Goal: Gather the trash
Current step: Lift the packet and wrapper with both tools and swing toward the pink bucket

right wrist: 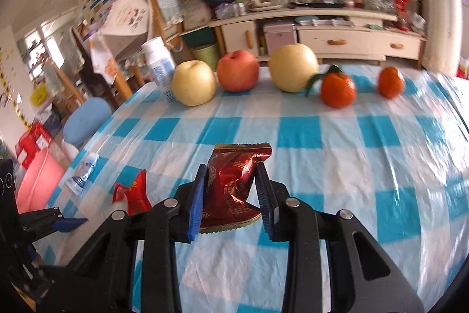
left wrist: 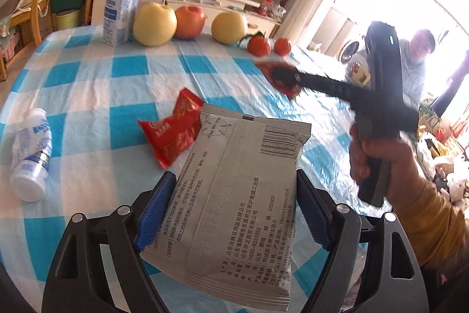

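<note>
both wrist views look low and close across the checked tablecloth, sharing the fruit row.

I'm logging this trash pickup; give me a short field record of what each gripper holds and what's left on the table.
left gripper: shut on grey packet
right gripper: shut on dark red wrapper
loose trash: red wrapper, small bottle lying on its side
upright: tall bottle
fruit row: two pears, apple, two tangerines
surface: checked tablecloth
</note>
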Motion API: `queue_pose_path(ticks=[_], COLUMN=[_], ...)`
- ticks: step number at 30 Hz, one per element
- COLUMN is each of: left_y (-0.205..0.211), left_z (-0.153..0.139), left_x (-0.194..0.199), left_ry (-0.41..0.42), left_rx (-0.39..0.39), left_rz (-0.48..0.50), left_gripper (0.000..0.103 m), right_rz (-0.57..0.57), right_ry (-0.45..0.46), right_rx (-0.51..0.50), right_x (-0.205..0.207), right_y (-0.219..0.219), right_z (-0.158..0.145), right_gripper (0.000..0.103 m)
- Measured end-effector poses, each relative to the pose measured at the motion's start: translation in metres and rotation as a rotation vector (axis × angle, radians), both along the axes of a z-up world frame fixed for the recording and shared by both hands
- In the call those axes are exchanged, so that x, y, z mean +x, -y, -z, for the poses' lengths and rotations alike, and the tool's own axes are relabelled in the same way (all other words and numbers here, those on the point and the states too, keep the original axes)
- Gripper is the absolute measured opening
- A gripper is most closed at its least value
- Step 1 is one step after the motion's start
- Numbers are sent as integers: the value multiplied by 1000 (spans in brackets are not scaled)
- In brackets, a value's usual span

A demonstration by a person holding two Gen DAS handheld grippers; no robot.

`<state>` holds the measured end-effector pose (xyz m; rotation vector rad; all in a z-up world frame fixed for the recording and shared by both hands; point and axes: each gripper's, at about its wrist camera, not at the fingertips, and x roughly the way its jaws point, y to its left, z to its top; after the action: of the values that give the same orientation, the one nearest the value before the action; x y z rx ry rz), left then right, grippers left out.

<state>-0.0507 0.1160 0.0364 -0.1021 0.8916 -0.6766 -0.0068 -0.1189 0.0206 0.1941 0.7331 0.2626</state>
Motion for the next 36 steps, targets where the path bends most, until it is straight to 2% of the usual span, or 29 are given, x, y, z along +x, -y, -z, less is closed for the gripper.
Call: queue_pose_path(ticks=[6, 10, 23, 29, 32, 36], left_y=[-16, -27, -72, -110, -138, -174], left_z=[-12, -22, -50, -66, -74, -79], left_x=[0, -5, -17, -26, -33, -39], left_ry=[37, 72, 167, 220, 251, 254], left_rx=[-15, -15, -25, -25, -19, -18], left_rz=[-79, -122, -258, -367, -452, -577], left_gripper=[81, 81, 81, 81, 81, 81], right_rz=[35, 15, -84, -168, -221, -303], right_ry=[-4, -1, -2, 0, -2, -3], right_rx=[45, 29, 25, 33, 58, 77], right_x=[-29, -40, -75, -83, -82, -81], right_y=[-4, -21, -100, -147, -175, -218], right_z=[1, -3, -22, -34, -39, -49], right_gripper=[34, 34, 34, 34, 34, 34])
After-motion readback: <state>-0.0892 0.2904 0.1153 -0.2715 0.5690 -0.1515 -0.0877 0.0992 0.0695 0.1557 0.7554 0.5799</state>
